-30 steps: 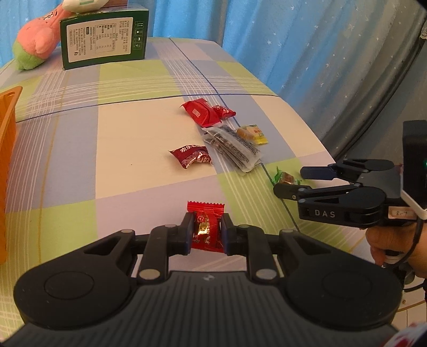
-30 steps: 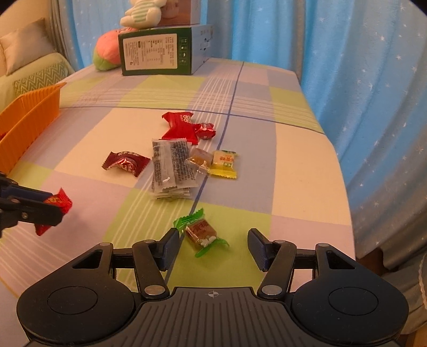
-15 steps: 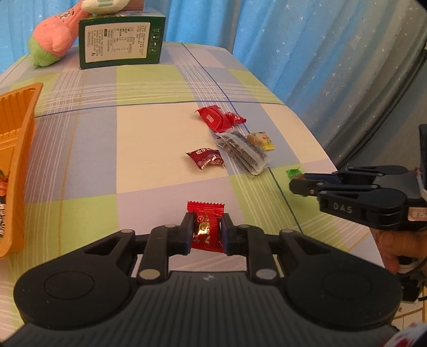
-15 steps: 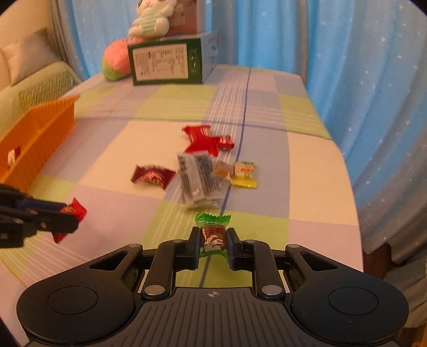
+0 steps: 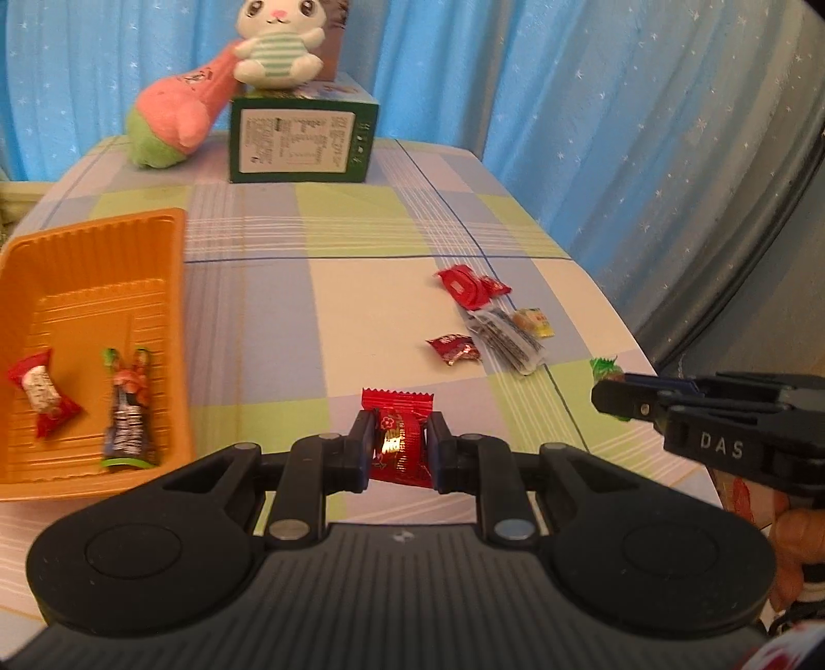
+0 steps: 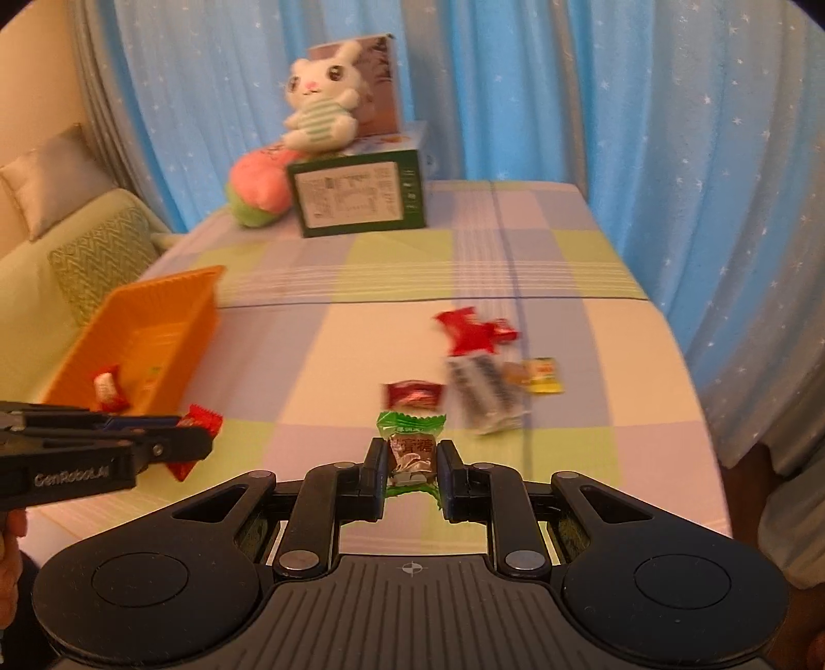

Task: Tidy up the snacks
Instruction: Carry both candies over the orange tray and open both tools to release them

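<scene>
My left gripper (image 5: 398,447) is shut on a red candy (image 5: 399,438), held above the checked table. My right gripper (image 6: 411,464) is shut on a green-wrapped candy (image 6: 411,443), also lifted off the table. In the left wrist view the right gripper (image 5: 613,394) shows at the right with the green wrapper (image 5: 604,368) poking out. In the right wrist view the left gripper (image 6: 198,438) shows at the left with the red candy (image 6: 202,420). An orange tray (image 5: 170,288) at the left holds three wrapped snacks. Several loose snacks (image 5: 487,322) lie at the table's right.
A green box (image 5: 301,139) with a plush rabbit (image 5: 278,44) on it and a pink plush (image 5: 175,121) beside it stand at the table's far end. Blue star curtains hang behind and to the right. A pale green sofa (image 6: 98,242) is left of the table.
My right gripper shut on the green candy and lifted it off the table. Both grippers rose and pulled back, so the orange tray and far plush toys came into view.
</scene>
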Tool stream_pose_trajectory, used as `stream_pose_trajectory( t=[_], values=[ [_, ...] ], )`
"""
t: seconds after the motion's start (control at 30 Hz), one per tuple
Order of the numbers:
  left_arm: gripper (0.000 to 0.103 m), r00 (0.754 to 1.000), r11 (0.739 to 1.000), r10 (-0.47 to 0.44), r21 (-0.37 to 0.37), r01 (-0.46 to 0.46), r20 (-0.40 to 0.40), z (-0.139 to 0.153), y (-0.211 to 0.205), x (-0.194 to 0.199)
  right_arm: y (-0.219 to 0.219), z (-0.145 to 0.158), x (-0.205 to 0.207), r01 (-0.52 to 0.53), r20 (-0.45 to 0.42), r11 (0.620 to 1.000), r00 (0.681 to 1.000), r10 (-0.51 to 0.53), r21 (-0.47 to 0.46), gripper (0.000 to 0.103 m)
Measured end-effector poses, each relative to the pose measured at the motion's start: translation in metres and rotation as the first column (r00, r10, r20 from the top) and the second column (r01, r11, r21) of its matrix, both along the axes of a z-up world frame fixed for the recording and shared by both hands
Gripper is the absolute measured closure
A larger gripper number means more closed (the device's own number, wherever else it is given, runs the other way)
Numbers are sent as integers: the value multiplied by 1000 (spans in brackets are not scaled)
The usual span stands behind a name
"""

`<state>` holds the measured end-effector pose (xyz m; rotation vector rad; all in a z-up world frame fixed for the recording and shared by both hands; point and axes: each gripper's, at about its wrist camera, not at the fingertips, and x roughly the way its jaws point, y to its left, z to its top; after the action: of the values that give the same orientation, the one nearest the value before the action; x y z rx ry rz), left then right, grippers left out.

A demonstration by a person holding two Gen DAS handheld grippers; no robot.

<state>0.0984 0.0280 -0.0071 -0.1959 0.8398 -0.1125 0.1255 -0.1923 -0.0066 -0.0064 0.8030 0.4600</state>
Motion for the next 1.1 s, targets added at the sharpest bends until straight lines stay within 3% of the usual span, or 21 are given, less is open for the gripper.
stream_pose_trajectory(
  t=[0.5,1.1],
  values=[
    [84,994,994,109,18,-109,31,29,78,-54,87,28,-44,-116,35,993,993,115,21,83],
    [84,961,961,275,2,-275,23,24,172,-85,180,23,-48,-237,28,972,971,237,-6,83]
  ],
)
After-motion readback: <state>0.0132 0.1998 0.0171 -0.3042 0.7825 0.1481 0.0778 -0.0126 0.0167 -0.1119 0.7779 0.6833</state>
